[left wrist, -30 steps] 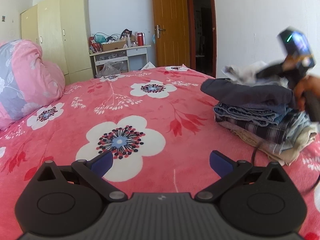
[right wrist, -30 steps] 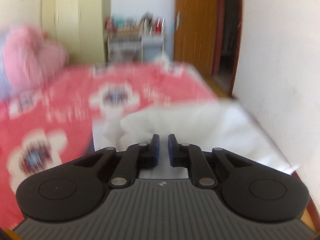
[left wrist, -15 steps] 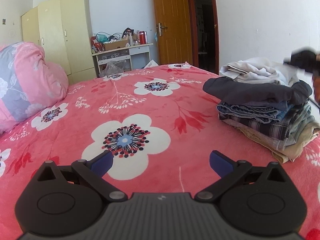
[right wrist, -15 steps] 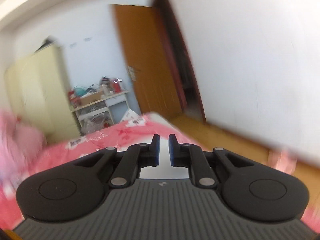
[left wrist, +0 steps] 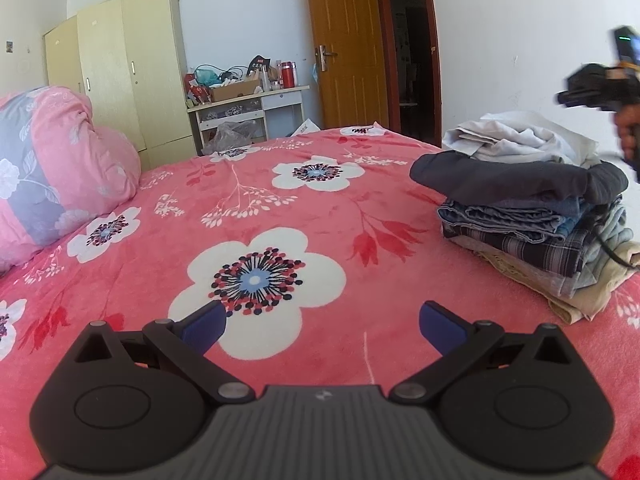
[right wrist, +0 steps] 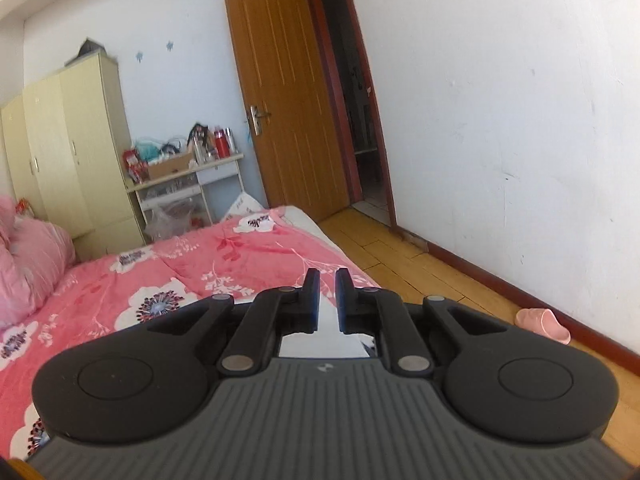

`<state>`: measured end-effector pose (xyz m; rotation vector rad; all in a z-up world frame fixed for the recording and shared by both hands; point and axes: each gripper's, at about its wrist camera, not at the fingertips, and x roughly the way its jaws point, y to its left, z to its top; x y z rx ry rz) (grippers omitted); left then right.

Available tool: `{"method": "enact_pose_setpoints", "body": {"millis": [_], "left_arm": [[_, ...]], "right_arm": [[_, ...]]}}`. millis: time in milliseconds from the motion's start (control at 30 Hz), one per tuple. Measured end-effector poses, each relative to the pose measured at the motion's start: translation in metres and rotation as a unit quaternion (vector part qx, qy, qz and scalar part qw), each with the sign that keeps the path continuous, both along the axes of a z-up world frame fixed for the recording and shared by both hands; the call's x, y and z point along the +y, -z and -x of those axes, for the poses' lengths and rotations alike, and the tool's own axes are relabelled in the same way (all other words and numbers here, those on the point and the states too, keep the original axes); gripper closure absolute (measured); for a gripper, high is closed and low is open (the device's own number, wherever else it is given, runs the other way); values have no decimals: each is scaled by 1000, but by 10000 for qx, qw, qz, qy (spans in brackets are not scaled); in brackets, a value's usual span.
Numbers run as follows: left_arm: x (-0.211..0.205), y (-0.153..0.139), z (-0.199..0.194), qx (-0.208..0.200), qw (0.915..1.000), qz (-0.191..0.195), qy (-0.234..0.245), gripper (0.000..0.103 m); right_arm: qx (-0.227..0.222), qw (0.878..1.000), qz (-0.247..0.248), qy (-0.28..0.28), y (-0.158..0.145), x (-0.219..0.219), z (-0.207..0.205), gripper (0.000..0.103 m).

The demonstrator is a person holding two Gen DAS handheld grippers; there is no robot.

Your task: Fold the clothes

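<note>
A stack of folded clothes (left wrist: 532, 216) sits on the right side of the bed, with a crumpled white garment (left wrist: 520, 138) on top of a dark grey one. My left gripper (left wrist: 322, 326) is open and empty, low over the pink floral bedspread (left wrist: 256, 216). My right gripper (right wrist: 327, 286) has its jaws nearly together, with a strip of white cloth (right wrist: 326, 332) showing between and below them; a grip on it cannot be made out. In the left wrist view the right gripper (left wrist: 600, 88) is held in the air above the stack's far right.
A pink and grey quilt bundle (left wrist: 52, 168) lies at the bed's left. A yellow wardrobe (left wrist: 120, 72), a cluttered desk (left wrist: 248, 96) and an open wooden door (left wrist: 348, 44) stand behind. A pink slipper (right wrist: 542, 322) lies on the wooden floor by the white wall.
My right gripper lifted off the clothes stack and swung up; its view went from the white garment to the room and door. My left gripper stayed open and nearly still.
</note>
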<state>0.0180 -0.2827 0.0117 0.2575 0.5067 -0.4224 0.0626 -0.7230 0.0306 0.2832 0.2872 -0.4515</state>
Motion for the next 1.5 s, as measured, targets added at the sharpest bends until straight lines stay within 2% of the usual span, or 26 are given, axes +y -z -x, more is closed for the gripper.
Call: {"method": "enact_pose_setpoints", "body": {"millis": [67, 133, 200, 267, 300, 367, 433, 467, 533, 667, 733, 833, 900, 967, 1033, 1067, 1100, 1200, 1267, 1333, 1400, 1500], "left_arm": [[2, 0, 0, -28, 10000, -10, -9, 0], [4, 0, -1, -39, 10000, -17, -13, 0], [5, 1, -2, -48, 10000, -26, -11, 0], [7, 2, -4, -61, 10000, -41, -16, 0], [8, 3, -5, -52, 10000, -33, -23, 0], [10, 4, -7, -23, 10000, -7, -44, 0], [12, 5, -9, 5, 10000, 23, -81, 0], [12, 5, -9, 18, 9999, 39, -102, 0], [15, 4, -8, 73, 9998, 113, -177, 0], [20, 4, -4, 272, 9991, 228, -210, 0], [21, 5, -1, 266, 9994, 166, -171, 0], [19, 7, 0, 189, 9997, 59, -155, 0], [20, 6, 1, 146, 9997, 70, -164, 0], [20, 5, 2, 92, 9998, 80, -172, 0], [21, 5, 2, 50, 9998, 71, -162, 0], [21, 5, 2, 44, 9999, 55, -152, 0], [22, 5, 1, 31, 9999, 45, -142, 0], [24, 6, -1, 8, 9999, 20, -154, 0], [25, 5, -3, 12, 9998, 34, -198, 0], [28, 4, -3, 27, 9997, 92, -228, 0], [30, 2, -3, 28, 9997, 125, -227, 0], [32, 1, -2, 21, 9996, 160, -212, 0]], "right_arm": [[366, 9991, -204, -107, 11, 0, -27, 95], [1069, 9938, -274, -114, 35, 6, -51, 96], [1513, 9883, 183, -81, 52, 18, -63, 97], [1628, 9855, 475, -80, 48, 28, -64, 96], [1556, 9863, 537, -119, 40, 32, -60, 96], [1116, 9916, 552, -337, 13, 38, -50, 95], [692, 9930, 547, -781, -8, 52, -31, 95], [668, 9914, 530, -997, -10, 60, -28, 95], [888, 9862, 563, -1276, -2, 73, -33, 95], [1851, 9685, 866, -1420, 44, 95, -62, 96], [1662, 9719, 906, -1397, 33, 102, -56, 94], [989, 9774, 910, -1634, 6, 112, -41, 95], [900, 9760, 786, -1820, 4, 117, -44, 94], [1238, 9691, 793, -1980, 21, 125, -57, 94], [1767, 9578, 1046, -2012, 48, 136, -75, 95], [1809, 9563, 1059, -2037, 51, 138, -78, 95], [1752, 9582, 1001, -2026, 48, 141, -79, 94], [1198, 9660, 714, -2176, 18, 141, -69, 94], [1126, 9673, 641, -2180, 3, 140, -78, 94], [1574, 9620, 654, -2135, 4, 140, -102, 94], [2273, 9508, 456, -2053, 24, 138, -124, 93], [2173, 9559, 160, -1968, 25, 135, -120, 93]]}}
